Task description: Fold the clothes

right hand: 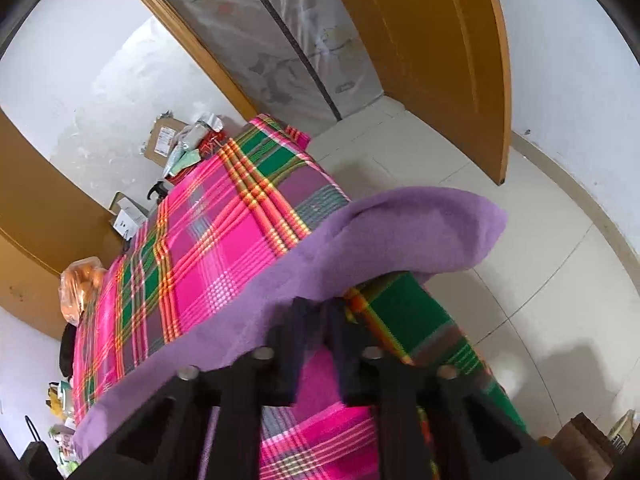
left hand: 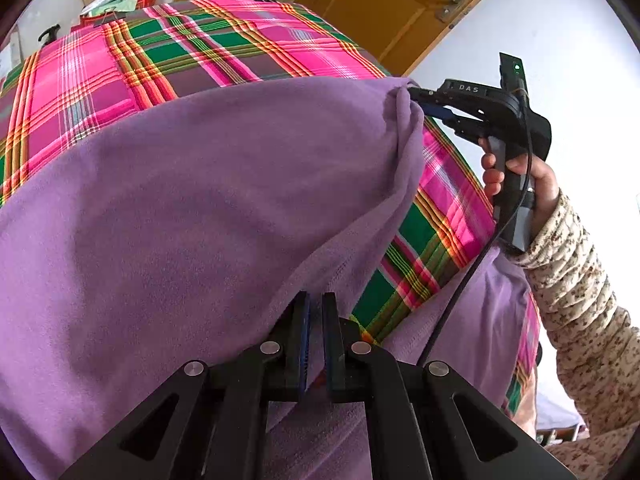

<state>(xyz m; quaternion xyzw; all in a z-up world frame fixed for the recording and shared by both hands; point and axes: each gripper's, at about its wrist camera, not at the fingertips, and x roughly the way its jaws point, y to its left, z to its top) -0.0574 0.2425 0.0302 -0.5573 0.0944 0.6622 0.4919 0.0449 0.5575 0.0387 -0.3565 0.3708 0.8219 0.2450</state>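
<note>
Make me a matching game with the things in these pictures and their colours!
Things:
1. garment
2. bed cover
3. door
4. right gripper

Colours:
A. black
B. purple
C. pink and green checks
D. orange-brown wood

Pairs: 1-B, 2-C, 3-D, 4-A

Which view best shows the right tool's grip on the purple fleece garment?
The left wrist view: the right tool is seen from the side, shut on a bunched corner of the purple fleece garment. The right wrist view is blurred and the fleece hides the fingertips.
</note>
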